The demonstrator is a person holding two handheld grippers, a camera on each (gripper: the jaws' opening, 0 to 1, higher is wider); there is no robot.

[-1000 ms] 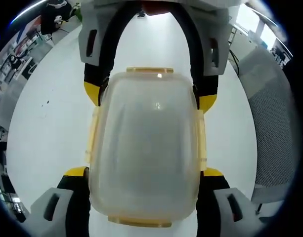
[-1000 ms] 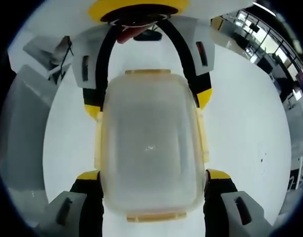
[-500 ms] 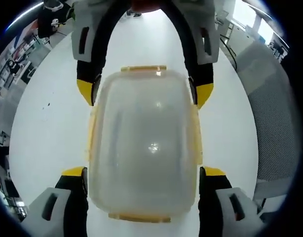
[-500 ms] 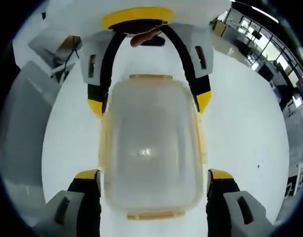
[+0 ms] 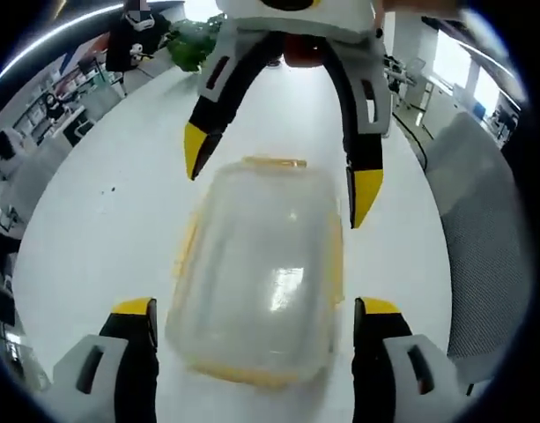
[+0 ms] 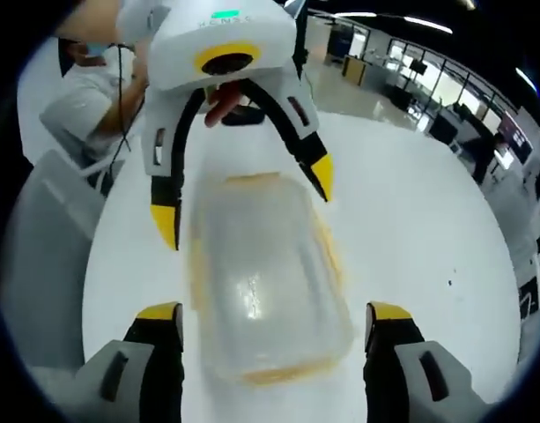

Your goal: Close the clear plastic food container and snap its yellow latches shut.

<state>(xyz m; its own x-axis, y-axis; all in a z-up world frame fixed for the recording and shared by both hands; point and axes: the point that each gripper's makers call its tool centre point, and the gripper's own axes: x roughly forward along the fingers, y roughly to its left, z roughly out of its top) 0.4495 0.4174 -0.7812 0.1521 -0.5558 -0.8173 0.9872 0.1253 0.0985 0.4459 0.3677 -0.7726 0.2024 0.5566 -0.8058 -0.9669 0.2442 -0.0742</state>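
The white table (image 5: 102, 220) has a few small dark specks on its surface. A grey mesh chair (image 5: 485, 256) stands beside 1 edge of the table. Beyond the far edge there is a green plant (image 5: 192, 40). In the right gripper view, a person in a white shirt (image 6: 89, 97) sits past the table's far corner, and office desks (image 6: 446, 97) stand in the background.

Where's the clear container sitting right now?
The clear container lies on the white table, centred in both views between the two tools: the left tool at its near end and the right tool facing it from the far end, both open.
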